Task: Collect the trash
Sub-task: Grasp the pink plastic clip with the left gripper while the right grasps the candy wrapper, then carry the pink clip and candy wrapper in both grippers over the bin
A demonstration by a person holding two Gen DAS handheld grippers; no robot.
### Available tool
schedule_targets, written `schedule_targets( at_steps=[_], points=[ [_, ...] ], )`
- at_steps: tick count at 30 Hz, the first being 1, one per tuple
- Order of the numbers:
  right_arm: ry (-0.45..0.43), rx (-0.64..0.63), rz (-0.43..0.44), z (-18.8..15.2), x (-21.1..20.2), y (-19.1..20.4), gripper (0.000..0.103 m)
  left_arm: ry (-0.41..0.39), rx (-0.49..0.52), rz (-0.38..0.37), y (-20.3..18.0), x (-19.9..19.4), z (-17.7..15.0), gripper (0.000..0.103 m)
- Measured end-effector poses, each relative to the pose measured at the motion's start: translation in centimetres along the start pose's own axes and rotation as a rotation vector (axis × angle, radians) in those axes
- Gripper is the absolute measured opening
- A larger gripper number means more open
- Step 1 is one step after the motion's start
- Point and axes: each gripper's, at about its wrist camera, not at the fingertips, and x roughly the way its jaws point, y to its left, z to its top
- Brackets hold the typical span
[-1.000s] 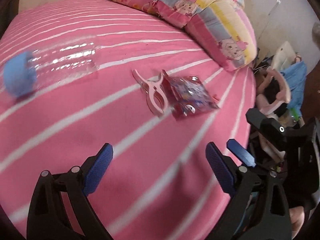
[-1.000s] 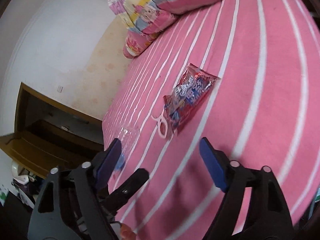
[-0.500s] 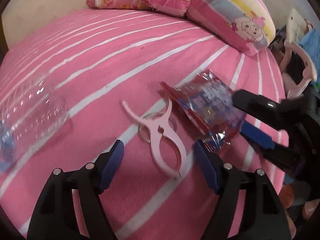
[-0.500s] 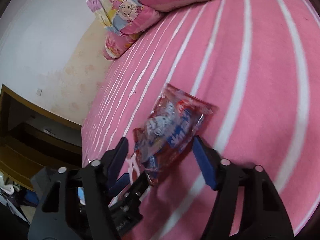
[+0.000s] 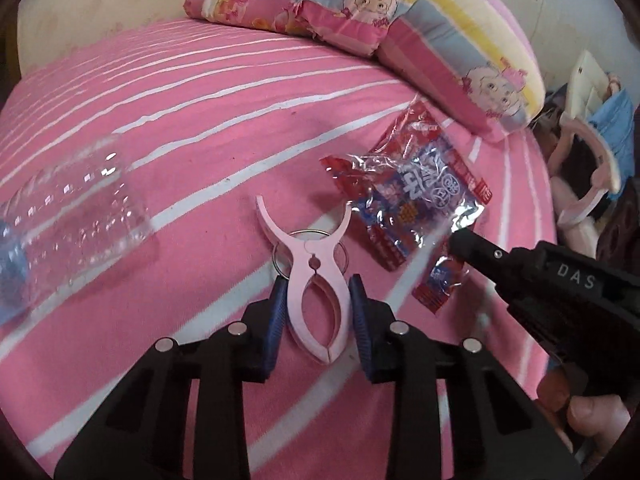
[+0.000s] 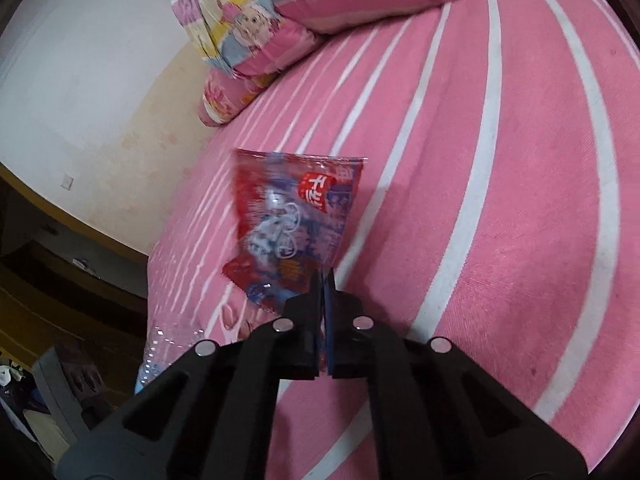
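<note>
A red and blue snack wrapper [image 5: 412, 200] lies on the pink striped bed [image 5: 208, 128]. My right gripper [image 6: 323, 280] is shut on the wrapper's [image 6: 292, 224] near edge and lifts it a little; it also shows in the left wrist view [image 5: 456, 240]. A pink clothes peg [image 5: 314, 276] lies on the bed, and my left gripper [image 5: 318, 288] is shut on its handles. An empty clear plastic bottle [image 5: 68, 224] with a blue cap lies to the left.
Cartoon-print pillows [image 5: 420, 28] sit at the head of the bed. Beyond the bed's right edge is clutter with a blue cloth [image 5: 616, 120]. A wall [image 6: 80, 60] and dark wooden furniture [image 6: 48, 272] stand past the bed's far side.
Both grippers have moved in and closed: the left around the pink peg, the right on the wrapper's edge, which has tilted up.
</note>
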Motion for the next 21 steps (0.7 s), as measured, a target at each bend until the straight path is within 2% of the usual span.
schedule_targets(
  at_steps=[7,13,17,19,21],
  points=[
    [-0.019,-0.031,0.052,-0.7,-3.9,2.4,0.002,-0.084,-0.08,-0.108,0.0,-5.3,-1.6,0.03],
    [-0.052,-0.093,0.074,-3.2,-9.6,4.3,0.002,-0.11,-0.168,-0.181,0.4,-10.5,-5.8,0.03],
    [-0.06,-0.109,0.086,-5.7,-13.2,3.9,0.002,-0.131,-0.241,-0.232,0.4,-14.1,-8.6,0.03],
    [-0.07,-0.102,0.116,-6.7,-15.3,3.4,0.002,-0.143,-0.255,-0.238,-0.2,-16.0,-10.0,0.03],
    [-0.112,-0.068,0.206,-7.5,-18.2,2.6,0.002,-0.153,-0.265,-0.256,-1.1,-17.8,-11.1,0.03]
  ],
)
